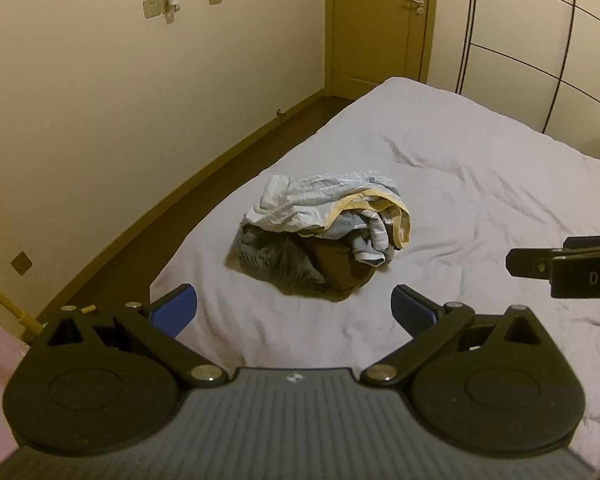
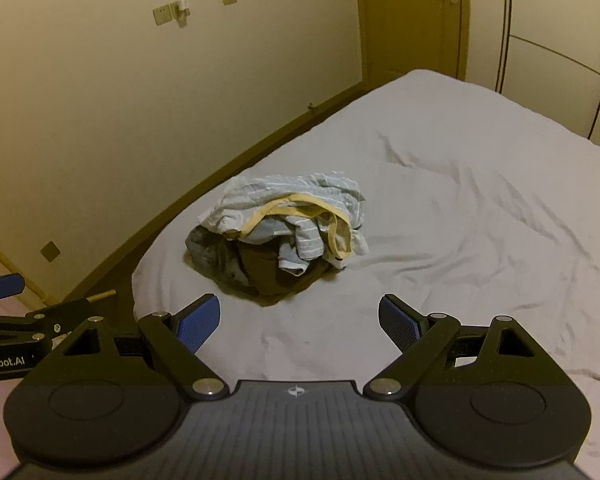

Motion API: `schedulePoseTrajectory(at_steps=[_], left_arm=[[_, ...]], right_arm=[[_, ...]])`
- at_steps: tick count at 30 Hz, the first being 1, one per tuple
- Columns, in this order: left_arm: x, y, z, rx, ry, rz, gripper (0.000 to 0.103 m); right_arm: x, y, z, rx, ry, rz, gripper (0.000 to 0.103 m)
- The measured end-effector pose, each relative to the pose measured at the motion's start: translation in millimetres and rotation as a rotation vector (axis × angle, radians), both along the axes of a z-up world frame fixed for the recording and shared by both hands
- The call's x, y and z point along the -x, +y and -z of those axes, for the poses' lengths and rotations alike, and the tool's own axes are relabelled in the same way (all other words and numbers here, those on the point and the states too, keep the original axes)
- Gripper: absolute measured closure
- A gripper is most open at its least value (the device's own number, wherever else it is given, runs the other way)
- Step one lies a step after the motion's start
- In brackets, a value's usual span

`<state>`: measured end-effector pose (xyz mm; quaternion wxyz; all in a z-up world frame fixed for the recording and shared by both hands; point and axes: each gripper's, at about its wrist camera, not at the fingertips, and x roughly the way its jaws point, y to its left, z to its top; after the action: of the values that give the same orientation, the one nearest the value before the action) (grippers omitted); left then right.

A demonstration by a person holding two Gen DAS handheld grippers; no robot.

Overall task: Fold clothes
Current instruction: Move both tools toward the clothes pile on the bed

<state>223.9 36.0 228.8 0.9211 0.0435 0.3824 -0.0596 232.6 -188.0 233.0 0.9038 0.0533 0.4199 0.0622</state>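
Both claws spread wide, gripping nothing: left claw [image 1: 294,308] and right claw [image 2: 299,322] hovering above the near end of the bed [image 1: 480,184], aimed at the clothes pile [image 1: 320,232]. Pile crumpled in a heap on the white sheet, near the bed's left edge, apart from both claws. On top a pale striped garment [image 2: 292,196] with yellow trim [image 2: 300,204]; under it a dark brown piece [image 2: 268,272] and a grey-blue piece [image 1: 268,260]. Nothing folded yet; step in hand likely picking one garment off the heap. Best to take the top striped piece first, pinching at the yellow-trimmed edge, lifting clear so lower pieces stay put, then spreading flat on the open sheet to the right. Risk: snagging two layers together. No containers in view; clothes loose on the bed.
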Motion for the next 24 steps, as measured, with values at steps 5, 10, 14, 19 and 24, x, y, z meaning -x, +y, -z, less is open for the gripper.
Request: schedulePoseTrajectory(at_steps=[5, 10, 14, 19, 24], left_arm=[[-24, -17, 8, -0.018, 0.013, -0.02, 0.001], [-53, -41, 19, -0.037, 0.036, -0.024, 0.001], [-67, -54, 25, -0.032, 0.046, -0.035, 0.001], [-86, -61, 35, -0.04, 0.085, -0.02, 0.001], [-121, -59, 48, -0.052, 0.109, 0.019, 0.001]], right_arm=[[-26, -18, 13, -0.006, 0.016, -0.032, 0.015], [-53, -35, 29, -0.009, 0.03, -0.073, 0.015], [-73, -46, 44, -0.018, 0.052, -0.095, 0.015], [-94, -52, 55, -0.022, 0.084, -0.091, 0.015], [-118, -54, 65, -0.013, 0.106, -0.049, 0.015]])
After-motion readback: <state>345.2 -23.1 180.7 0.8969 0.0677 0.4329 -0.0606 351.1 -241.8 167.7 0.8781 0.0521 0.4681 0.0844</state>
